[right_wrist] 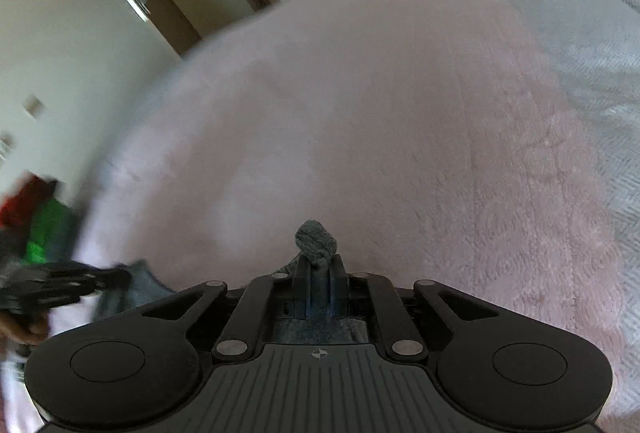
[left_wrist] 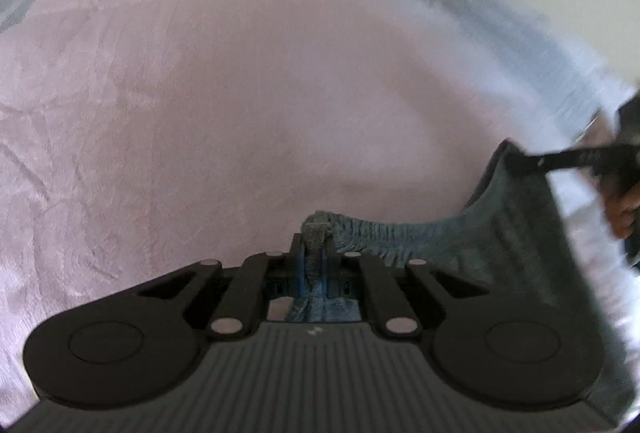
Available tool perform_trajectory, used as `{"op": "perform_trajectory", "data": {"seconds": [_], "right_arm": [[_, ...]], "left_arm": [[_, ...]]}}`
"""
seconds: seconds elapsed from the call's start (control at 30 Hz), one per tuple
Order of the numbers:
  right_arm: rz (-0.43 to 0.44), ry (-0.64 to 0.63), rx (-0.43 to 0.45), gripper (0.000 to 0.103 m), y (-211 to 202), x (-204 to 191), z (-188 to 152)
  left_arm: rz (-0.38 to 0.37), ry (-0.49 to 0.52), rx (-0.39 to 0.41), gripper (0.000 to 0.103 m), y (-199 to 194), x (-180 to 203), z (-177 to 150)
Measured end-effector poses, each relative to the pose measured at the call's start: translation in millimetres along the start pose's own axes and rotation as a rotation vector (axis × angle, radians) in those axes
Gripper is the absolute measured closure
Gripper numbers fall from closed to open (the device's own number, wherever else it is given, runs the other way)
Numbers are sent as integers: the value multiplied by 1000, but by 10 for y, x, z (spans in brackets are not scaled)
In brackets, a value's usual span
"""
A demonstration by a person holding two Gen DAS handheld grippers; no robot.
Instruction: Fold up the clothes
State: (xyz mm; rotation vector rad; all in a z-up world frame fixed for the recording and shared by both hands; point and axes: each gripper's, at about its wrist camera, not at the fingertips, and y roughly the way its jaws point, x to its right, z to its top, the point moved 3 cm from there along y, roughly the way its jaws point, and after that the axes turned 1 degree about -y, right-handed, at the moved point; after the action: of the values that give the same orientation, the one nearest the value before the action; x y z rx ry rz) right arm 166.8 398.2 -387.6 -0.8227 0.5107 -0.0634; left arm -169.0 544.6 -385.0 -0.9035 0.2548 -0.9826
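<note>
The left gripper (left_wrist: 316, 233) is clenched on a bunched corner of the dark grey-blue knitted garment with a gathered, ribbed edge (left_wrist: 400, 237), and the right gripper (right_wrist: 316, 241) is clenched on another bunched corner of the same cloth. In the left wrist view the ribbed edge runs from the left gripper's tips toward 3 o'clock, where the right gripper's fingers pinch it, so the edge hangs stretched between the two. Holding the garment by two points of one edge looks meant to spread it flat above the pink plush blanket on the bed (left_wrist: 200, 93) before it is laid down and folded.

The garment is lifted rather than lying spread; its lower part drops out of sight toward 5 o'clock.

No brand name or readable writing shows; each gripper body carries only a small pale emblem, too small to read. A blurred red and green heap (right_wrist: 40, 225) sits at 9 o'clock in the right wrist view.
</note>
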Motion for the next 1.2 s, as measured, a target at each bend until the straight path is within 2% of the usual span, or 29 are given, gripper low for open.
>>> {"op": "perform_trajectory", "data": {"seconds": [0.03,0.07,0.1,0.17,0.23,0.3,0.37,0.5,0.6,0.63,0.67,0.7,0.83,0.9,0.93,0.97,1.0,1.03,1.07,1.2], "right_arm": [[-25,-17,-28,73,102,-29,-38],[-50,-23,-45,42,141,-46,-64],[-65,-26,-33,30,105,-55,-91],[-63,-19,14,27,-58,-51,-139],[-61,34,14,27,-198,54,-209],[-39,84,7,27,-343,153,-302],[-63,117,2,27,-503,222,-400],[-93,240,2,27,-1043,443,-733],[-111,359,-35,27,-1519,549,-1247],[-106,407,-46,31,-1712,569,-1459],[-97,459,-52,43,-1872,576,-1638],[-83,534,-55,46,-2023,596,-1826],[-19,763,-37,47,-2366,595,-2398],[14,820,-7,48,-2342,564,-2529],[35,851,4,57,-2284,561,-2558],[56,883,14,74,-2221,559,-2583],[61,906,24,79,-2189,587,-2590],[63,927,34,90,-2164,621,-2593],[51,924,45,100,-2174,632,-2583],[-50,722,189,101,-2589,551,-2267]], "left_arm": [[33,20,-13,97,94,21,-45],[75,39,-31,95,163,28,-106],[99,45,-42,94,189,15,-153],[119,11,-41,87,96,-16,-208],[125,-33,-44,83,-12,-42,-234],[99,-90,-65,74,-108,-82,-228],[71,-122,-109,65,-174,-89,-210],[106,-102,-169,66,-392,-65,-350],[136,-169,-165,66,-747,-80,-588],[145,-204,-169,66,-864,-71,-691],[155,-238,-173,66,-980,-61,-794],[164,-273,-177,66,-1097,-51,-897],[174,-440,-184,66,-1479,94,-1320],[167,-503,-181,66,-1622,208,-1491],[164,-529,-180,66,-1665,249,-1543],[160,-554,-180,66,-1704,289,-1593],[159,-573,-179,66,-1729,313,-1634],[158,-591,-178,66,-1752,336,-1674],[157,-608,-177,66,-1775,359,-1714],[191,-604,-156,66,-1914,403,-1799]]}}
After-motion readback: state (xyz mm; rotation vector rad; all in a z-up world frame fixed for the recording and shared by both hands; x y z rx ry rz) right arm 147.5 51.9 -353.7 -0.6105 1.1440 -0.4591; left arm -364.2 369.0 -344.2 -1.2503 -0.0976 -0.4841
